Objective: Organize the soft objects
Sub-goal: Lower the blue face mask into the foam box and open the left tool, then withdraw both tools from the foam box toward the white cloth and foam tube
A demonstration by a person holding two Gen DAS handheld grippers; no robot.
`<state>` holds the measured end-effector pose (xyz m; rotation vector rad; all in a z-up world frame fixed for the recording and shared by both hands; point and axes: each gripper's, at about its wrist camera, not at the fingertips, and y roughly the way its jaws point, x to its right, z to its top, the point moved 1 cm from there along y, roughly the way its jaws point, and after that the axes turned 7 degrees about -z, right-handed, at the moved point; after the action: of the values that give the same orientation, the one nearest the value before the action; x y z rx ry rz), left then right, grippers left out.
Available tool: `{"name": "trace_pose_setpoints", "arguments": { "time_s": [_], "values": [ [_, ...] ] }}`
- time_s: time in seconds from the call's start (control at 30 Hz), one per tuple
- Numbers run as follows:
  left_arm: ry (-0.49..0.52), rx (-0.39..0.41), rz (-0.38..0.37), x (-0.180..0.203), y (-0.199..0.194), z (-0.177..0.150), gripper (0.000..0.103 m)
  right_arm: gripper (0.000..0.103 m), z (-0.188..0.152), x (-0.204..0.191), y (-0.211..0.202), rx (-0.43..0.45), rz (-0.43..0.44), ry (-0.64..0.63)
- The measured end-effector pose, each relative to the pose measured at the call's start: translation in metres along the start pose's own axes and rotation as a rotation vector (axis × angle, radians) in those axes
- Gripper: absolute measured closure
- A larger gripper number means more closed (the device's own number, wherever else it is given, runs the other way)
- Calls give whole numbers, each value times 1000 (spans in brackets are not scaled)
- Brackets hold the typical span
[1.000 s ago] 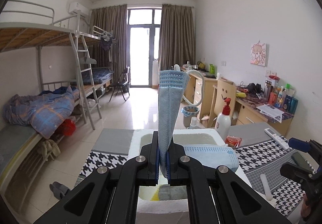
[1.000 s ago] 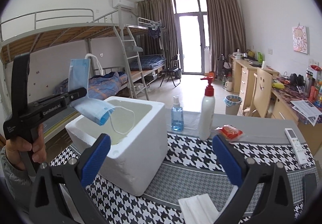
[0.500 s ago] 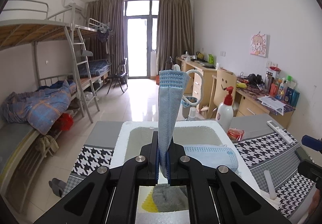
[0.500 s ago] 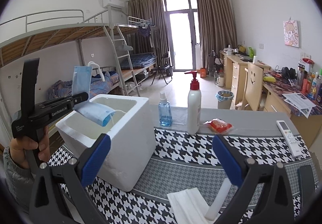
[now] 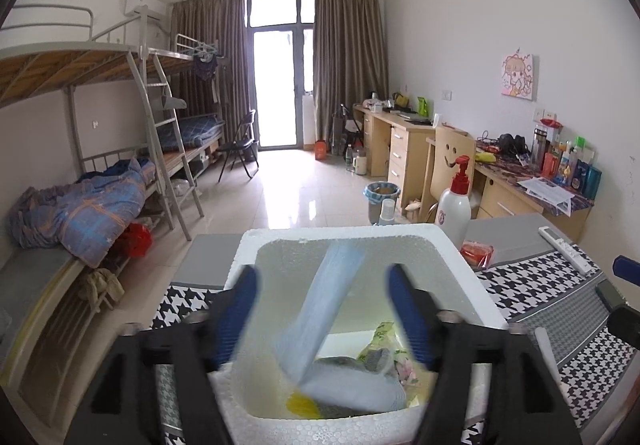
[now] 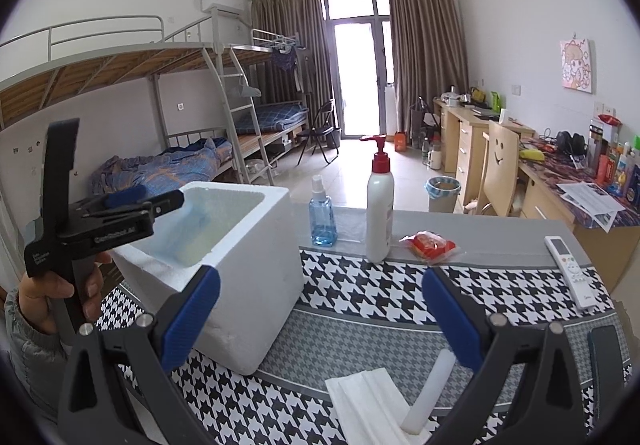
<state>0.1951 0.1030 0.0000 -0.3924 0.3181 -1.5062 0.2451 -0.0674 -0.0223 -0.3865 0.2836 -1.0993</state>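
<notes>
A white foam box stands on the houndstooth table; it also shows in the right wrist view. My left gripper is open above the box. A blue face mask, blurred, is falling free between the fingers into the box, onto a grey cloth and yellow items. In the right wrist view the left gripper hovers over the box's near rim. My right gripper is open and empty over the table. A white folded tissue and a white tube lie just below it.
A white pump bottle, a blue spray bottle, a red packet and a white remote sit on the table behind the box. Bunk beds stand at the left, desks and a chair at the right.
My left gripper has opened and let go of the blue mask, which drops into the foam box. The left gripper has moved over the box. The right gripper stays open.
</notes>
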Motion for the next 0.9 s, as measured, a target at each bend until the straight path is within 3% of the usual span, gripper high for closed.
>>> {"name": "trace_pose_setpoints", "arguments": {
  "time_s": [0.07, 0.27, 0.9],
  "values": [
    [-10, 29, 26, -2, -5, 2, 8, 1, -1, 1, -1, -1, 1, 1],
    [-13, 51, 30, -3, -9, 5, 1, 1, -1, 2, -2, 5, -2, 4],
    [10, 133, -45, 29, -53, -3, 1, 1, -6, 8, -26, 50, 0, -9]
  ]
}}
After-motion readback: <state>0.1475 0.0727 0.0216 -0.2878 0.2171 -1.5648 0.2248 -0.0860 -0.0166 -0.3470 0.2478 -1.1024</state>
